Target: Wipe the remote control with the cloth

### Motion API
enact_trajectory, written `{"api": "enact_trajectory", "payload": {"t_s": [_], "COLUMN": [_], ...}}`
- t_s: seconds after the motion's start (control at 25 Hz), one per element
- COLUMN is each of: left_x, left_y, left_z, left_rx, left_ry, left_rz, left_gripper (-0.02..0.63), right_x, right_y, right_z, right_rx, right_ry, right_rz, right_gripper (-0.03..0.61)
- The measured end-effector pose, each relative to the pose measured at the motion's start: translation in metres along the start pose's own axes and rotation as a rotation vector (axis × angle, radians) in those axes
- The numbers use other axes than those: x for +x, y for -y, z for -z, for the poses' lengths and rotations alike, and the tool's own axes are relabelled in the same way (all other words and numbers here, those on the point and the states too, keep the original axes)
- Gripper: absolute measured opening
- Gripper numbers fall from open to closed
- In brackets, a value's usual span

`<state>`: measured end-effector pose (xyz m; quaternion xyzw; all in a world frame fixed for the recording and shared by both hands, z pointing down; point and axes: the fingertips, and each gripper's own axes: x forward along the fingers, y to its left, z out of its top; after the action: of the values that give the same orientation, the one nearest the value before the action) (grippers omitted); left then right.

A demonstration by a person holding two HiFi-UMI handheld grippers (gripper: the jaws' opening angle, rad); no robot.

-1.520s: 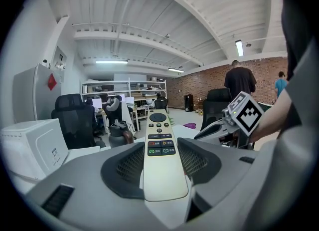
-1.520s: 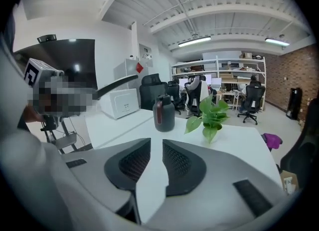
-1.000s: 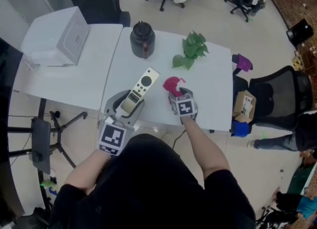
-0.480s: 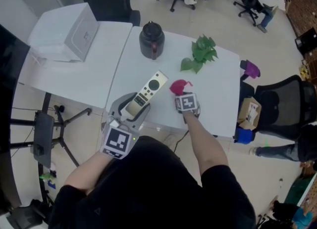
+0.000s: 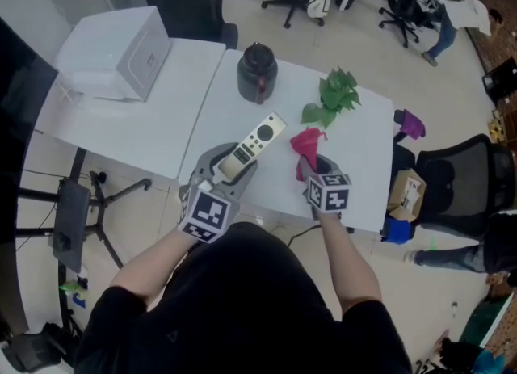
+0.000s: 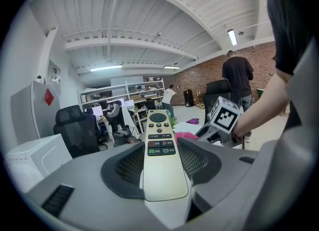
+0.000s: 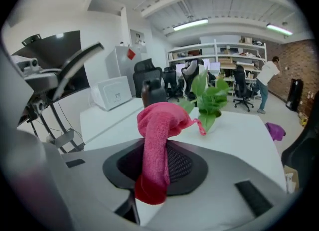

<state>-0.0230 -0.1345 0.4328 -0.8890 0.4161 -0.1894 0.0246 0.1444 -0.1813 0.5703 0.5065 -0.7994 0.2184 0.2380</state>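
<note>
Head view with both gripper views. The left tool is closed on the remote control, its jaws pressing the lower half of the pale body from either side. The button end projects past the jaws, pointing from the desk's near edge toward its middle. In the left gripper view the remote control runs straight out between the jaws, buttons up.

The right tool grips the pink cloth. Its jaws have just been closing, with the cloth between them and pinched at its lower part. The cloth stands up out of the jaws and its top folds over. It is held over the near edge of the desk, to the right of the remote control and apart from it.

Toward the far edge stand a dark jug and, to its right, a leafy plant. A white box rests on the adjoining desk at left.
</note>
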Motion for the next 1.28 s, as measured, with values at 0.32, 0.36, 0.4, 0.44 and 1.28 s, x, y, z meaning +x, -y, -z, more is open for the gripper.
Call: {"api": "enact_trajectory", "payload": {"t_s": [0.32,0.36,0.4,0.44,1.28], "left_x": [0.02,0.022,0.024,0.025,-0.003], "left_y": [-0.007,-0.007,-0.006,-0.006,0.015], "left_z": [0.003,0.004,0.004,0.004,-0.002], "left_rx": [0.105,0.118,0.131,0.147,0.673], "left_ry": [-0.002,-0.003,-0.005,-0.006,0.043], "left_rz": [0.001,0.002,0.004,0.005,-0.059], "left_gripper": [0.21,0.21,0.21,0.21,0.21], "right_x": [-0.096,-0.102,-0.106,-0.11,-0.094], "right_y": [-0.082,-0.093,-0.104,-0.114,-0.199], "right_z": [-0.092,-0.099,-0.106,-0.111,-0.1], "right_rx": [-0.173,-0.206,-0.243,-0.282,-0.64], "right_ry": [0.246,0.261,0.275,0.285,0.037], "right_rz": [-0.102,-0.118,-0.131,-0.142,-0.322], "right_gripper": [0.11,0.11,0.11,0.11,0.11]}}
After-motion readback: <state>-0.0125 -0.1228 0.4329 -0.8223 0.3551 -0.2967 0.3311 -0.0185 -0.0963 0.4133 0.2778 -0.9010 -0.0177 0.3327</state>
